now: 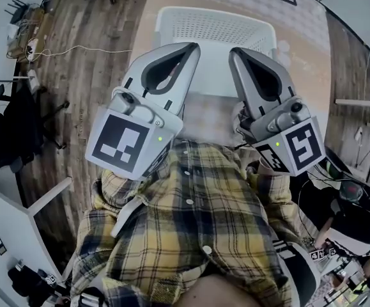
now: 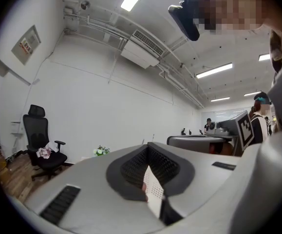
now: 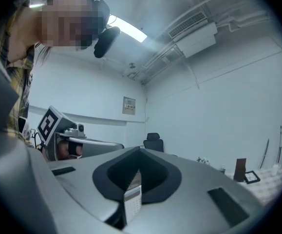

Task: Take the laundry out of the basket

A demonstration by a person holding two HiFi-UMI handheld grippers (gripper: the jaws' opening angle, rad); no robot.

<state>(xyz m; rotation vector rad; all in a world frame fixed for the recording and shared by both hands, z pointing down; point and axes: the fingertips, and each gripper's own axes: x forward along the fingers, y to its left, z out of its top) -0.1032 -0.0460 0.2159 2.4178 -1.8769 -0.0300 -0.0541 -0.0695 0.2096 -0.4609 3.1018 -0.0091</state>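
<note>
A white plastic basket [image 1: 216, 27] is standing upright on the pale checked mat [image 1: 207, 120], toward its far edge. Its perforated far wall is showing plainly, while its near part is lying hidden from view.

Side by side, the left gripper [image 1: 191, 48] and right gripper [image 1: 236, 53] point at a white laundry basket [image 1: 216, 18] on the floor, jaws together, above the person's yellow plaid shirt [image 1: 191, 229].
</note>
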